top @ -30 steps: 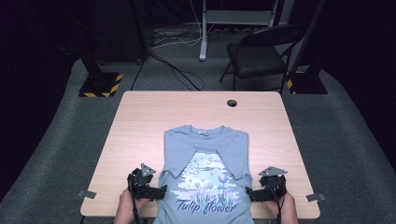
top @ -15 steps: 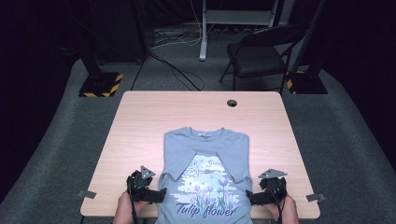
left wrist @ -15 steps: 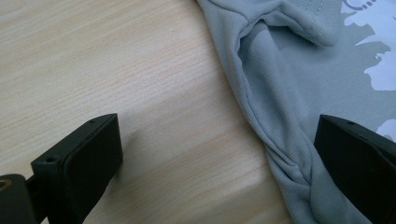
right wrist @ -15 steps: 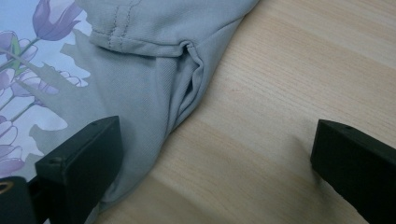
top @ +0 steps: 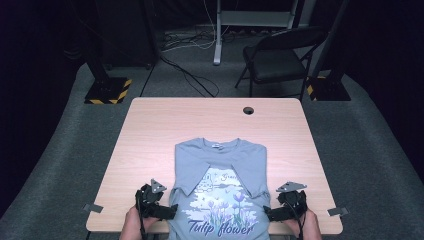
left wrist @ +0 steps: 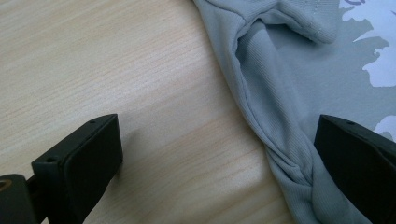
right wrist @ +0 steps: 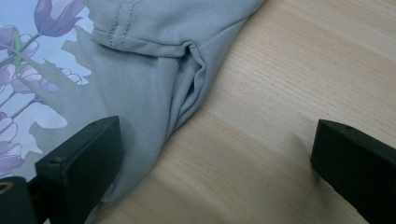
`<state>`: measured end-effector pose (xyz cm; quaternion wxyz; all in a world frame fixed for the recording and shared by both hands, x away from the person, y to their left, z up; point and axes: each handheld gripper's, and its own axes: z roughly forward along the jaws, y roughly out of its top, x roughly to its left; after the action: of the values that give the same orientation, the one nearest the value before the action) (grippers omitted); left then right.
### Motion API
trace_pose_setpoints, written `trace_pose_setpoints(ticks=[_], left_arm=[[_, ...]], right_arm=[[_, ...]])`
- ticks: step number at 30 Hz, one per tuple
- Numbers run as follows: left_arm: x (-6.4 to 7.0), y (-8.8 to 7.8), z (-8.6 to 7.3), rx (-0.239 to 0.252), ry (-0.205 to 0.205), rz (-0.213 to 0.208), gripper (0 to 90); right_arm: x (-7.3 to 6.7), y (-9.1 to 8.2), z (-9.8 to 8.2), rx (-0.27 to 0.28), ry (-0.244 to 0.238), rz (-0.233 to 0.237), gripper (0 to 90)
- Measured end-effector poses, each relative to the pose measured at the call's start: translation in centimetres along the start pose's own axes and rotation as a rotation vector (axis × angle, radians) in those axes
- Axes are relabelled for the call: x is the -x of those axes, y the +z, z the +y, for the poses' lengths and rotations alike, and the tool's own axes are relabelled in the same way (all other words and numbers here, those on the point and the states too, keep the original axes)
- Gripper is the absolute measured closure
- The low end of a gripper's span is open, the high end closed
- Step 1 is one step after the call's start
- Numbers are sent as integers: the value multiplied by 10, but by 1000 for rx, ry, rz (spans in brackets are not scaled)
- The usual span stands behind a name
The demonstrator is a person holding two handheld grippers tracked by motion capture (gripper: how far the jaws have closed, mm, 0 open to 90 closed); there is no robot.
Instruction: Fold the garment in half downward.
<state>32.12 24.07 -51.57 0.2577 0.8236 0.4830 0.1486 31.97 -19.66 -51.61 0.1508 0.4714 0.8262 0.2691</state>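
The T-shirt (top: 220, 192) is lying on the table (top: 165, 130) with both sleeves already folded in; the left claw (top: 169, 212) and right claw (top: 270, 214) are gaping wide beside its edges, gripping nothing yet.

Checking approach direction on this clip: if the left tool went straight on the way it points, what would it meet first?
Probably the folded side edge of the grey T-shirt, which lies between the open jaws of the left tool, nearer the right one. Depth is unclear; it may brush the wooden table too.
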Motion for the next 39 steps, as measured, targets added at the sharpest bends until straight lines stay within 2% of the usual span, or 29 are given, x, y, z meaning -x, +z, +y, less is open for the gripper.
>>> trace_pose_setpoints(ticks=[9, 14, 19, 24, 27, 33, 37, 39], left_arm=[[-1, 0, 1, -8, 14, -12, 15], [-3, 1, 3, -17, 34, -23, 15], [-4, 2, 5, -28, 52, -35, 15], [-4, 2, 8, -36, 67, -48, 16], [-7, 2, 10, -36, 63, -53, 36], [-13, 3, 17, -41, 48, -68, 48], [-18, 2, 26, -41, 64, -66, 45], [-20, 1, 33, -43, 75, -56, 46]], right_arm=[[1, 1, 2, -9, -20, 10, 0], [3, 2, 6, -38, -42, 22, 0], [3, 3, 11, -57, -106, 33, 0], [4, 5, 16, -86, -139, 54, 0], [3, 5, 18, -95, -159, 46, 0], [7, 5, 22, -117, -138, 75, 10], [11, 4, 29, -119, -144, 101, 10], [13, 4, 34, -115, -158, 97, 11]])
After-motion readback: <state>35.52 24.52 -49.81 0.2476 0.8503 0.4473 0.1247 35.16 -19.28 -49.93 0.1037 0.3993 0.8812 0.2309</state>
